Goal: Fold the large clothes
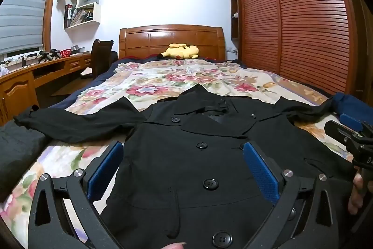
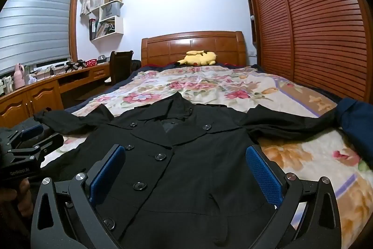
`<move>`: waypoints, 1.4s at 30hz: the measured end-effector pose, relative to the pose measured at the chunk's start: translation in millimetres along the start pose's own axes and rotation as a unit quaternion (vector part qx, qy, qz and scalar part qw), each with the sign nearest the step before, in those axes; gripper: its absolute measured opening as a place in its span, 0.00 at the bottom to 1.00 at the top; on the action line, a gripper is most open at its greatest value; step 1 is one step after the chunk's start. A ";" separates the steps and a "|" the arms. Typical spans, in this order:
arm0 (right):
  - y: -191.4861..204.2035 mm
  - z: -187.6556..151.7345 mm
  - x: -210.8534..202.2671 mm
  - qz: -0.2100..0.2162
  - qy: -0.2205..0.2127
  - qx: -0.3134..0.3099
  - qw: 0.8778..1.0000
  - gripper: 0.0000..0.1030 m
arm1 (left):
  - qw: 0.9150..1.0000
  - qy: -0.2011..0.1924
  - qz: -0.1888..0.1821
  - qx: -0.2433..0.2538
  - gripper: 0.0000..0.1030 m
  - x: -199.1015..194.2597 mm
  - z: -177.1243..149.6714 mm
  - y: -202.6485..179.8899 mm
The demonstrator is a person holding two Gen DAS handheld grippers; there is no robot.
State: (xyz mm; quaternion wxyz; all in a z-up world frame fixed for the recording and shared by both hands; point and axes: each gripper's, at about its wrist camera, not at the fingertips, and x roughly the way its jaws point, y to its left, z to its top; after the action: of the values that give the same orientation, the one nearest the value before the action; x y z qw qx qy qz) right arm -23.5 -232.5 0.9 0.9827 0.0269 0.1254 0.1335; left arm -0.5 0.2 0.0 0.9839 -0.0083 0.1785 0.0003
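Note:
A black double-breasted coat [image 1: 198, 155] lies front up on the floral bedspread [image 1: 163, 78], collar toward the headboard, both sleeves spread out sideways. It also shows in the right wrist view [image 2: 186, 155]. My left gripper [image 1: 183, 151] is open above the coat's lower left part, holding nothing. My right gripper [image 2: 185, 155] is open above the coat's lower right part, holding nothing. The right gripper also shows at the right edge of the left wrist view [image 1: 354, 130]; the left gripper shows at the left edge of the right wrist view [image 2: 28, 139].
A yellow plush toy [image 1: 181, 51] lies by the wooden headboard [image 1: 171, 39]. A dark blue garment [image 2: 356, 125] lies at the bed's right side, another dark garment [image 1: 16, 151] at its left. A slatted wardrobe [image 1: 291, 15] stands right; a desk [image 1: 35, 71] and chair [image 1: 100, 55] left.

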 end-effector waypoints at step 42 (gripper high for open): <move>-0.8 -0.4 -0.4 -0.003 -0.007 0.001 1.000 1.00 | 1.000 -0.002 0.007 -0.003 1.00 0.2 -1.1 5.4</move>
State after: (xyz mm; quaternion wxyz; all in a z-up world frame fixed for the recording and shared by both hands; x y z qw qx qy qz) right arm -23.8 -233.4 0.6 0.9840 0.0283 0.1183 0.1302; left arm -0.7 5.6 -1.2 0.9842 -0.0097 0.1769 0.0073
